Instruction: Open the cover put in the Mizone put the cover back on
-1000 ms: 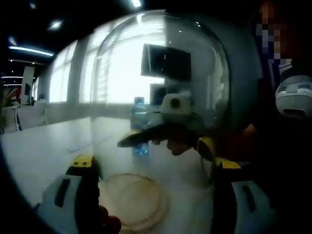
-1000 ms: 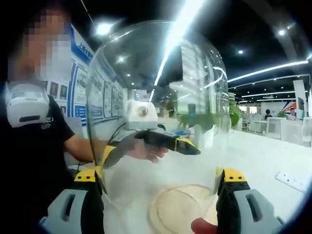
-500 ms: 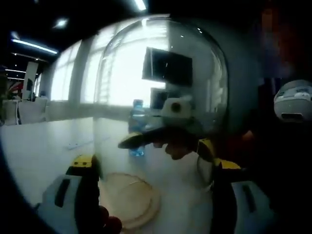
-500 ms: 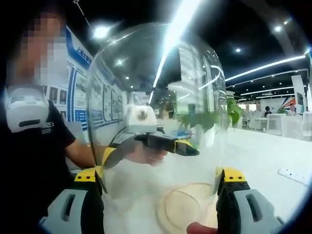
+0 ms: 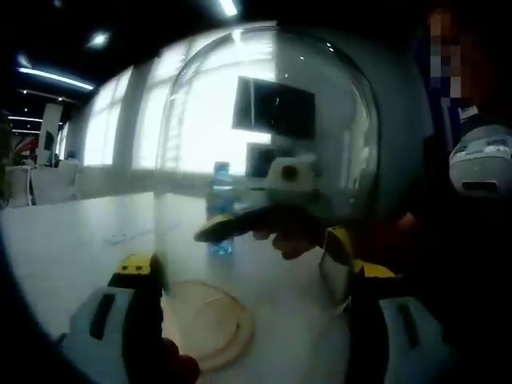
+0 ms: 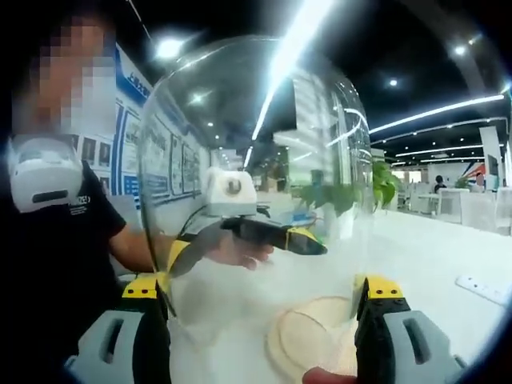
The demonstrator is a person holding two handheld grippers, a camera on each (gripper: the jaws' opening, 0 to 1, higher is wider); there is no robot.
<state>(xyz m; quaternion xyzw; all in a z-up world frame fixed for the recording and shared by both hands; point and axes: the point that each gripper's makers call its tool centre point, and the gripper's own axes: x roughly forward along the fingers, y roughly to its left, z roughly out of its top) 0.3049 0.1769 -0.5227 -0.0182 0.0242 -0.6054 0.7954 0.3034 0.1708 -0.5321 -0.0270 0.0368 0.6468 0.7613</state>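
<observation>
A clear glass dome cover [image 5: 264, 136] is held up off the table, and my left gripper [image 5: 252, 276] grips it with a yellow-tipped jaw against each side. My right gripper [image 6: 256, 292] clamps the same cover [image 6: 256, 144] from the opposite side. Each gripper shows through the glass in the other's view: the right gripper [image 5: 272, 220], the left gripper [image 6: 264, 232]. Below the lifted cover lies a round wooden base [image 5: 200, 320], also in the right gripper view [image 6: 312, 340]. The Mizone bottle [image 5: 220, 212], blue-labelled, stands upright on the white table [image 5: 72, 248] beyond the cover.
A person in a dark shirt with a white device on the chest [image 6: 44, 172] stands close behind the grippers. A red object [image 5: 180, 370] sits at the near edge of the base. A white power strip [image 6: 484, 288] lies on the table, with chairs and plants further off.
The wooden base has slid left in the left gripper view and right in the right gripper view, so the held cover has shifted sideways off it. The grip is unchanged.
</observation>
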